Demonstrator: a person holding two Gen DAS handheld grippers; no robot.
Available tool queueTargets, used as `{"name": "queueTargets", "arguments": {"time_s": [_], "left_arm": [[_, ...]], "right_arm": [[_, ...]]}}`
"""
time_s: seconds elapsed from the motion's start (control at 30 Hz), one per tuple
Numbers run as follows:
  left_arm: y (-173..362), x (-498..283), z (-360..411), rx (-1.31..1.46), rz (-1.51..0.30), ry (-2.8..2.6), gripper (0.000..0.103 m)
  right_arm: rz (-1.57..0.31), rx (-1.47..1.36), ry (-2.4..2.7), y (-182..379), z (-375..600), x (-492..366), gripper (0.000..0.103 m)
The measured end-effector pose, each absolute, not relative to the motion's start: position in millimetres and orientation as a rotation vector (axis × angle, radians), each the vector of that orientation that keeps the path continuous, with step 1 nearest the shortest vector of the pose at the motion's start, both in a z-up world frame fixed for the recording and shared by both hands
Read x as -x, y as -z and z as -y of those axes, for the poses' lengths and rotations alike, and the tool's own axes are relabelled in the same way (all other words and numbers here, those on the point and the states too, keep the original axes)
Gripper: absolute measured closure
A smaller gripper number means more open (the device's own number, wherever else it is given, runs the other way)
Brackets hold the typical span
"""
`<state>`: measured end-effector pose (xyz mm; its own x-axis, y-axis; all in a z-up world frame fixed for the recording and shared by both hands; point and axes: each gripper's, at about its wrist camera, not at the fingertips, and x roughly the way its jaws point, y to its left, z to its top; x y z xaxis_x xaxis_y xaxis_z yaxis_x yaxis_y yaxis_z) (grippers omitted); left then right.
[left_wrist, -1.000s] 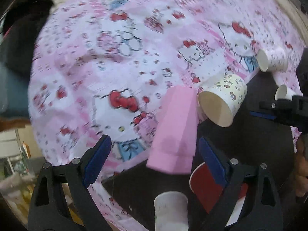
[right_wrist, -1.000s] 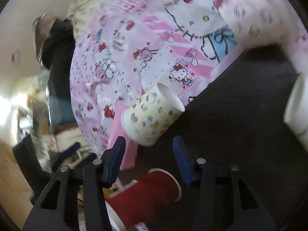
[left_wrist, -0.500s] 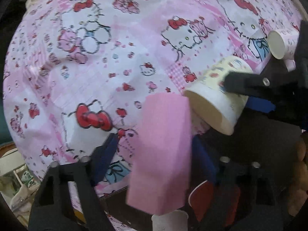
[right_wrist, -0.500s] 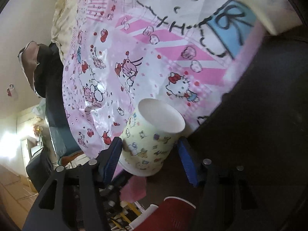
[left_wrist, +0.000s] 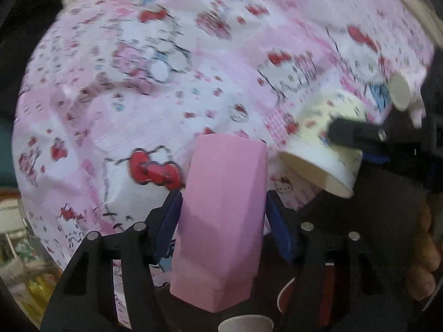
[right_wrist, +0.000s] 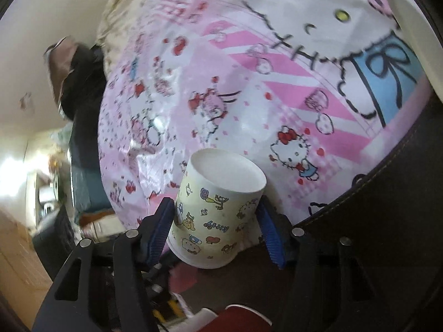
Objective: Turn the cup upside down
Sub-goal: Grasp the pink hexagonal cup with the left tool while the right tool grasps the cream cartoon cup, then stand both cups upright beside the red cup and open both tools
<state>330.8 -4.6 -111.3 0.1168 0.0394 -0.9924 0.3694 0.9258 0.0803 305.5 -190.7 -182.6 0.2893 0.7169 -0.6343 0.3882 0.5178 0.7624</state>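
Note:
My left gripper (left_wrist: pixel 221 210) is shut on a pink angular cup (left_wrist: pixel 221 215), which stands with its flat bottom up. My right gripper (right_wrist: pixel 216 221) is shut on a yellow cartoon-print paper cup (right_wrist: pixel 216 213); its white flat bottom points away from the camera. In the left wrist view the same yellow cup (left_wrist: pixel 321 149) is tilted, its open mouth facing down toward me, with the right gripper's finger (left_wrist: pixel 357 132) across its side, just right of the pink cup.
A pink Hello Kitty cloth (left_wrist: pixel 155 88) covers the far surface; a black mat (right_wrist: pixel 373 221) lies to the near right. A white cup (left_wrist: pixel 401 94) lies on its side at the far right. A red cup (right_wrist: pixel 243 321) and a white cup (left_wrist: pixel 246 325) sit by the bottom edge.
My left gripper closed onto the pink cup. My right gripper moved in and closed on the yellow cup, which has turned from lying on its side to mouth-downward.

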Motion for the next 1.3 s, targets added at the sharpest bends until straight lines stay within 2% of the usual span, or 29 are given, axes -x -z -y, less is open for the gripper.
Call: {"name": "queueTargets", "arguments": {"time_s": [0.33, 0.57, 0.77, 1.03, 1.3], "left_arm": [[27, -291, -55, -0.065, -1.138, 0.080, 0.047], [-15, -228, -80, 0.044, -1.047, 0.038, 0.047], [-45, -157, -102, 0.106, -0.989, -0.001, 0.047], [-20, -71, -102, 0.188, -1.023, 0.000, 0.047], [-25, -49, -100, 0.238, -0.959, -0.008, 0.047]], "right_arm": [[-1.168, -0.800, -0.378, 116, 203, -279, 0.040], [-1.085, -0.663, -0.461, 48, 197, -235, 0.040], [-1.058, -0.553, -0.519, 15, 186, -181, 0.040], [-1.013, -0.379, -0.565, 3, 172, -108, 0.040], [-1.021, -0.243, -0.585, 31, 143, -69, 0.039]]}}
